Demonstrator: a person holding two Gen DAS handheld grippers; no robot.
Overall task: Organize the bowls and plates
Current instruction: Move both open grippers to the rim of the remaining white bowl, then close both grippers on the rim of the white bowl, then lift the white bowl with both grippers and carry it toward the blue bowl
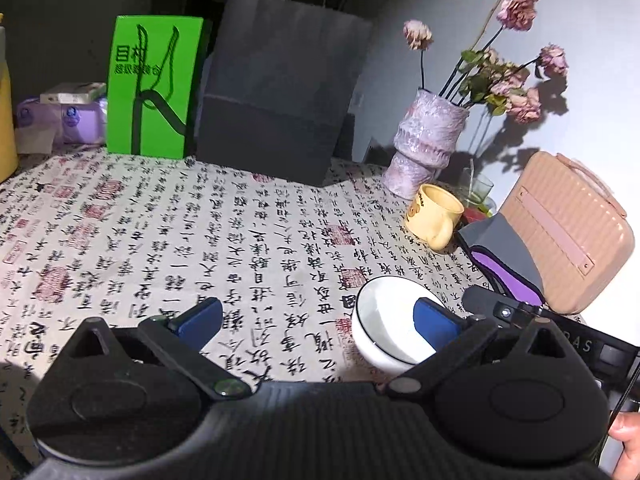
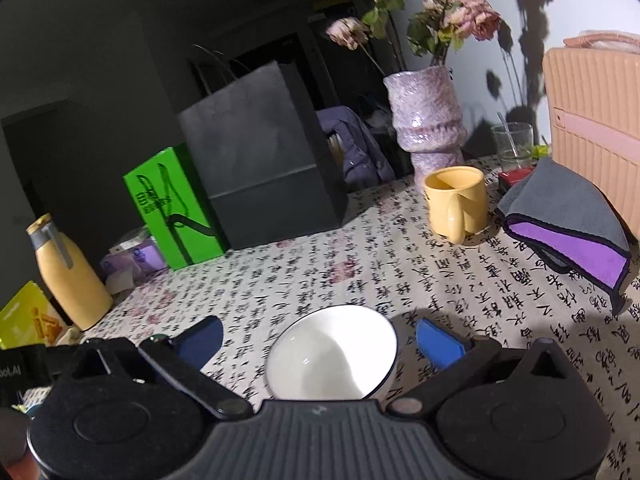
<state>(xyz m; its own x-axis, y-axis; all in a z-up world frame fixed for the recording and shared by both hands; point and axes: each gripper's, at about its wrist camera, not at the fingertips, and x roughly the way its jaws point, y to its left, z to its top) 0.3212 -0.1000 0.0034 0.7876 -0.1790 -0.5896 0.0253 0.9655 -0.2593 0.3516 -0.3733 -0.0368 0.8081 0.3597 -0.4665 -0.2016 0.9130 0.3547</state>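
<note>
Left tool (image 1: 318, 322) is spread, its right finger over the rim of the bowl (image 1: 386, 330) on the counter (image 1: 160, 232); right tool (image 2: 318, 338) is spread around that bowl (image 2: 332, 354). Glazed ceramic: stiff, slippery, breakable; best pinched at the rim

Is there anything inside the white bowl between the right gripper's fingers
No, the white bowl shows only a bare, glossy white inside in the right wrist view, with the right gripper open around it.
</note>
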